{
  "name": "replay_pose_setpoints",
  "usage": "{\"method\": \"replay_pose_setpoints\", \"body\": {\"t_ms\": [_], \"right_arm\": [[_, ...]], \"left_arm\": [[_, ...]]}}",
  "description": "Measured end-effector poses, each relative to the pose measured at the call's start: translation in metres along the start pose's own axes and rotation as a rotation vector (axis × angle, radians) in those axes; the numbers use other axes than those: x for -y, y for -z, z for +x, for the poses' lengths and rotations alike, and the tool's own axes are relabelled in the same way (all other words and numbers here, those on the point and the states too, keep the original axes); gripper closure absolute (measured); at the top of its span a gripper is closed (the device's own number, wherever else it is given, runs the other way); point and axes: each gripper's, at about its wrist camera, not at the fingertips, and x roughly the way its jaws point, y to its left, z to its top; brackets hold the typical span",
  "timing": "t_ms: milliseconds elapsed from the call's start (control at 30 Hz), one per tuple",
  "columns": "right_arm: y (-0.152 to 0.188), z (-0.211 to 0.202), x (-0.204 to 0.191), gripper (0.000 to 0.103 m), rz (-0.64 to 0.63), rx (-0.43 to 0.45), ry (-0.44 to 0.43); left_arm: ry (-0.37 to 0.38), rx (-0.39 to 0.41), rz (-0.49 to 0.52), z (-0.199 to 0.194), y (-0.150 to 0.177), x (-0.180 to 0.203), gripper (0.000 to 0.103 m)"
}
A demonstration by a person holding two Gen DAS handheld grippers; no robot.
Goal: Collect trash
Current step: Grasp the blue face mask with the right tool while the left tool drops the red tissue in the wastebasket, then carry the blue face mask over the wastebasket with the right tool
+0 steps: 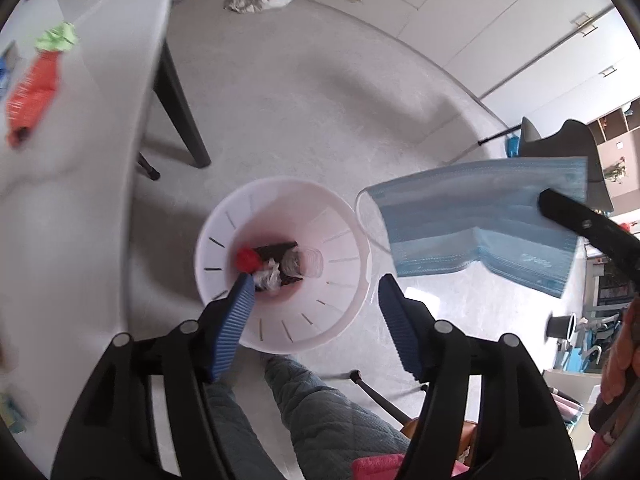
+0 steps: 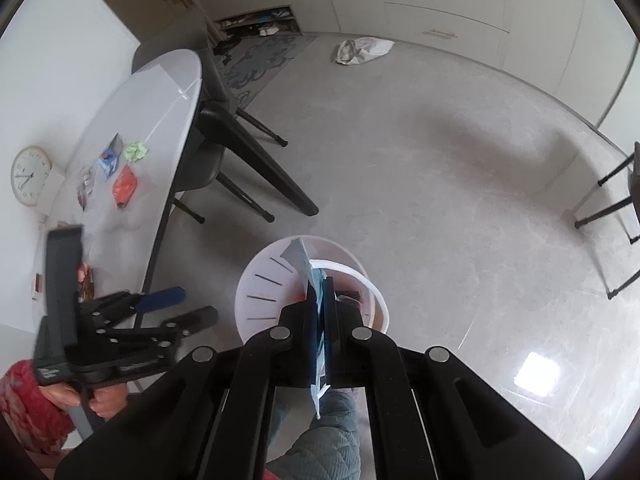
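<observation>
From my left camera I look down at a pale gray floor [image 1: 320,92]. My left gripper [image 1: 316,284] has its 2 blue fingers [image 1: 234,324] wide apart with nothing between them. It hangs over a white bin [image 1: 280,320] that stands on the floor. In the bin lie a red cap, a clear bottle and crumpled paper. A white table [image 1: 80,184] is on the left, with an orange wrapper [image 1: 34,96] and a green paper ball [image 1: 58,38] on top. A blue face mask [image 1: 480,224] hangs to the right of the bin, pinched by a black finger.

From my right camera, my right gripper [image 2: 320,292] is squeezed tight on the mask [image 2: 316,280], just above the bin [image 2: 256,276]. The table [image 2: 160,96] stands left, with a dark chair [image 2: 208,136] tucked beside it. A round clock [image 2: 30,176] leans by the wall. A white bag [image 2: 362,50] lies on the floor near white cupboards [image 2: 440,0].
</observation>
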Motion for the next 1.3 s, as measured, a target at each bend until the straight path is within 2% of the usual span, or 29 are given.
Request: {"method": "replay_pose_setpoints", "body": {"t_ms": [167,267,400,567,600,633,700,767,833,900,1000,1100,1300], "right_arm": [[0.001,0.004,-0.026,0.100,-0.073,-0.002,-0.005],[0.004,0.016,-0.039,0.100,-0.110,-0.020,-0.010],[0.016,0.058,-0.060,0.100,-0.164,-0.076,0.002],[0.033,0.128,-0.074,0.097,-0.191,-0.190,0.028],[0.036,0.138,-0.076,0.084,-0.194,-0.206,0.030],[0.039,0.147,-0.079,0.062,-0.195,-0.217,0.036],[0.042,0.159,-0.084,0.038,-0.195,-0.225,0.065],[0.043,0.161,-0.089,0.037,-0.192,-0.232,0.075],[0.039,0.153,-0.094,0.029,-0.186,-0.226,0.078],[0.034,0.138,-0.102,0.026,-0.186,-0.198,0.069],[0.027,0.114,-0.116,0.010,-0.220,-0.133,0.084],[0.022,0.105,-0.120,0.009,-0.240,-0.112,0.120],[0.025,0.109,-0.109,0.009,-0.206,-0.144,0.127]], "left_arm": [[-0.051,0.115,0.001,-0.060,0.009,-0.001,0.020],[-0.113,0.200,-0.011,-0.110,0.024,-0.022,0.013],[-0.207,0.257,-0.069,-0.153,0.052,-0.057,0.011],[-0.292,0.248,-0.175,-0.178,0.093,-0.112,0.011],[-0.306,0.236,-0.208,-0.179,0.101,-0.124,0.011],[-0.308,0.228,-0.236,-0.181,0.106,-0.135,0.011],[-0.297,0.221,-0.292,-0.182,0.119,-0.155,0.011],[-0.291,0.218,-0.323,-0.178,0.128,-0.168,0.011],[-0.291,0.213,-0.340,-0.177,0.132,-0.177,0.011],[-0.286,0.209,-0.346,-0.174,0.136,-0.183,0.011],[-0.280,0.193,-0.352,-0.163,0.137,-0.189,0.011],[-0.270,0.180,-0.366,-0.154,0.139,-0.196,0.011],[-0.262,0.182,-0.369,-0.154,0.137,-0.197,0.011]]}}
